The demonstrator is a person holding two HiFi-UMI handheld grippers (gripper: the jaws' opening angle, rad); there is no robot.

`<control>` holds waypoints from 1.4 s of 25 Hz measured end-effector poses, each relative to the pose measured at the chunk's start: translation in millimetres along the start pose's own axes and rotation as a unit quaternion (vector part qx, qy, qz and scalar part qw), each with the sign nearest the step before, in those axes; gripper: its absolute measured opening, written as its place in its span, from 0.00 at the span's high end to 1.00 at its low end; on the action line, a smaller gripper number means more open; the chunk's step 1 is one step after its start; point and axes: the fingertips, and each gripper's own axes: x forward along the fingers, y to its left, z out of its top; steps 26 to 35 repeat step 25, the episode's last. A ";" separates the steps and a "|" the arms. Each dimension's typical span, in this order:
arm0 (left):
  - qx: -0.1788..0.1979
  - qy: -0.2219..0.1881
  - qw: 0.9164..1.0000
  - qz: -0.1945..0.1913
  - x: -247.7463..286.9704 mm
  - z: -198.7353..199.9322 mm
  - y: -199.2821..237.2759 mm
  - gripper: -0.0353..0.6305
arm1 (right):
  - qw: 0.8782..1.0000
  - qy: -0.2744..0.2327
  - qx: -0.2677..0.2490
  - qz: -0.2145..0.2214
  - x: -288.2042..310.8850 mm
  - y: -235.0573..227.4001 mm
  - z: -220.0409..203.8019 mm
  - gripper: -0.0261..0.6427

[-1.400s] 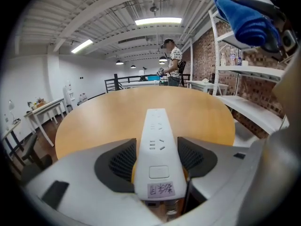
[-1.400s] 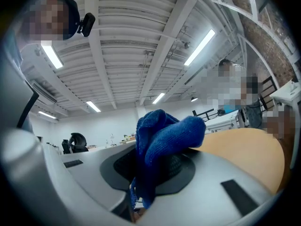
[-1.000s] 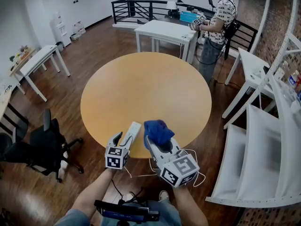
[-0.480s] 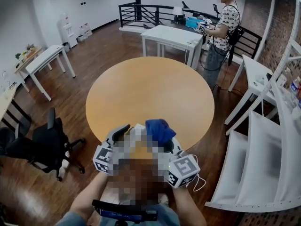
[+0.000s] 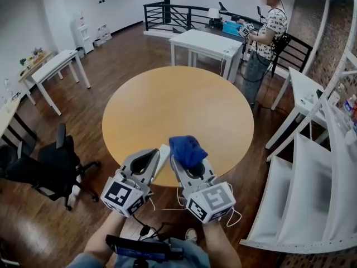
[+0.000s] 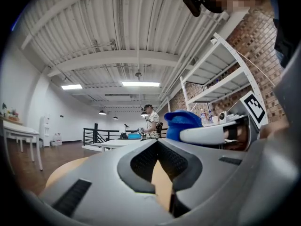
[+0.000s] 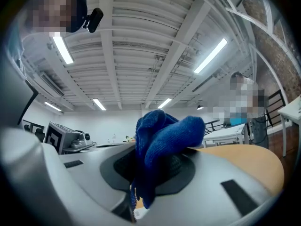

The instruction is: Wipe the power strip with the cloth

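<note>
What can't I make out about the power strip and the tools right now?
- Power strip: the head view shows only one end; the left tool covers the rest, and neither gripper view shows it.
- Right tool: its inner faces are buried under the blue cloth in the right gripper view.

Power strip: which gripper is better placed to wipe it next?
Right. The right gripper holds the blue knitted cloth in its jaws, beside the white power strip on the round wooden table; the left gripper is shut and empty.

round table (image 5: 178, 110), black chair (image 5: 58, 166), perhaps shelving (image 5: 312, 172)
</note>
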 end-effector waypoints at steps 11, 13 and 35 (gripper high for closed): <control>-0.012 0.021 0.999 0.021 -4.7 10.4 -5.0 0.94 | 1.000 0.001 -0.016 -0.007 1.2 4.9 9.7 0.86; -0.015 0.026 0.999 0.020 -5.6 8.5 -4.6 0.94 | 1.000 0.006 -0.017 -0.006 1.6 4.8 9.0 0.86; -0.010 0.021 0.999 0.029 -7.8 15.4 9.1 0.94 | 1.000 0.013 -0.024 0.000 3.4 6.0 13.8 0.86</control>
